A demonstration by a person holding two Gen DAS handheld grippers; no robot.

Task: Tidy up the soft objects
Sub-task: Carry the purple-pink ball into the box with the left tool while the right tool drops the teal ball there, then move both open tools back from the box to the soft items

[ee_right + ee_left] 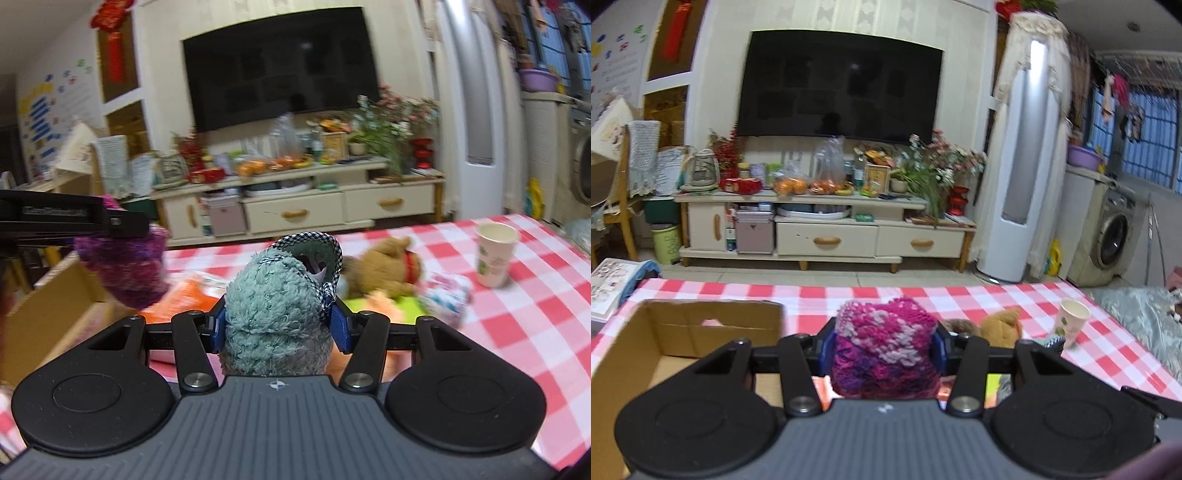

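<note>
Pink knit piece clamped in left gripper; teal slipper in right gripper; teddy, cup, possibly box nearby.

1. The right gripper is clamped on a teal fluffy slipper with checked trim.
2. The left gripper holds a purple knitted item above a cardboard box.
3. A brown teddy bear lies on the red-checked tablecloth.
4. A paper cup stands upright, well right of the bear.
</note>
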